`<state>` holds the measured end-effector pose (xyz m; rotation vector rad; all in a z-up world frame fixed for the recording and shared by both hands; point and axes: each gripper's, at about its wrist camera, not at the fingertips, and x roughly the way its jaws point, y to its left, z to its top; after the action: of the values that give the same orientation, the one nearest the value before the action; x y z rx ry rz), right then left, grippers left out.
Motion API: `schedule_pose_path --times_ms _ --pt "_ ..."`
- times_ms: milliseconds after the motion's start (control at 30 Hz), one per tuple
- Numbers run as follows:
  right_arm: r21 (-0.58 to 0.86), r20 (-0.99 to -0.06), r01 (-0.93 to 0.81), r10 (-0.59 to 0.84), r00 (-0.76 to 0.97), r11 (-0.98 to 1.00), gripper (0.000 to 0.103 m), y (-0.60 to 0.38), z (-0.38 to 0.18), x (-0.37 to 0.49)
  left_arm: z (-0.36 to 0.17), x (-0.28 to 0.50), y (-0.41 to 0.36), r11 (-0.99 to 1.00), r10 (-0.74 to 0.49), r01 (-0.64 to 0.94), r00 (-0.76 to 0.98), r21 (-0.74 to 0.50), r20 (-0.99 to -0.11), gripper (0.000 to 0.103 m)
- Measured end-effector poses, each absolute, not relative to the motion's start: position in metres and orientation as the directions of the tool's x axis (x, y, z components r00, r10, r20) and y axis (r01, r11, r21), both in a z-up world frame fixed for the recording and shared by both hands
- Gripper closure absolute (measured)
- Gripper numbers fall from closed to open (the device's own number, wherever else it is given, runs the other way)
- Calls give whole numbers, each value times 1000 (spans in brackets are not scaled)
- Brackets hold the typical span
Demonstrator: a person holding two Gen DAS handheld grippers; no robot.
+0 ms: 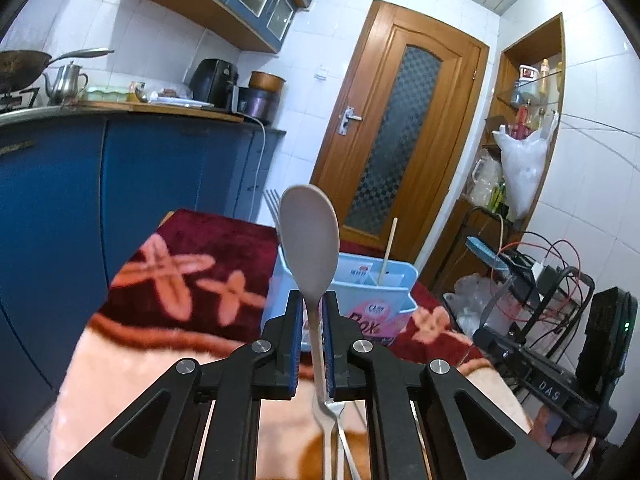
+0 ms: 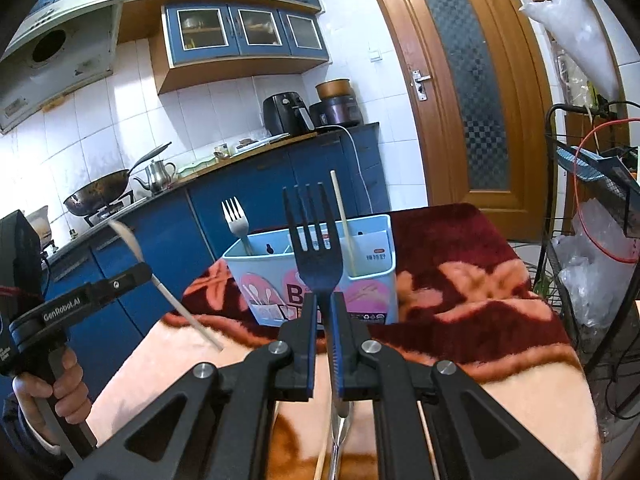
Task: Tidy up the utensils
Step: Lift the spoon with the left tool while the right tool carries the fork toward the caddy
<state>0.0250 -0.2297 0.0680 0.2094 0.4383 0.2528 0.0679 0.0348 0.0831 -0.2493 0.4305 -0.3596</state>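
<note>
Nearest our left lens, the left gripper (image 1: 311,300) is clenched on the neck of a pale spoon (image 1: 310,236), bowl upright at twelve o'clock and handle running back under the camera toward six. No earlier view is on hand, so we say only that the pads press the stem now. Our right gripper (image 2: 323,300) is likewise clamped on a dark fork (image 2: 314,248), tines up at twelve o'clock, its handle trailing back below the lens.

Beyond both sets of tongs, at about one o'clock from the left lens and straight ahead from the right, stands the light blue utensil box (image 2: 360,292) on a red and pink blanket (image 2: 480,280). It is divided into compartments: a silver fork (image 2: 237,220) stands in the left one, at eleven o'clock from our right gripper, and a single chopstick (image 2: 343,224) leans in the one at one o'clock.

We judge the step in hand to be carrying both utensils over the box and lowering them in, handle first. To do it well, we should tip each wrist so the handle points down, since both now ride head up with handles aimed back at us. Fork belongs with fork, we think; the spoon wants a compartment of its own. We should lower one hand at a time, because the box looks light and a knock on its rim could tip it.
</note>
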Motion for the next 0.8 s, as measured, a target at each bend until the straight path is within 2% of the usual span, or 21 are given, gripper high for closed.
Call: schedule_pose_path --times_ms 567,800 --pt "261 -364 -198 286 886 945 94 -241 76 19 100 73 21 918 -375 296 862 -263 -341 94" --pt "268 -343 -207 294 892 941 94 -244 81 22 121 84 9 931 -354 304 888 -202 -295 94"
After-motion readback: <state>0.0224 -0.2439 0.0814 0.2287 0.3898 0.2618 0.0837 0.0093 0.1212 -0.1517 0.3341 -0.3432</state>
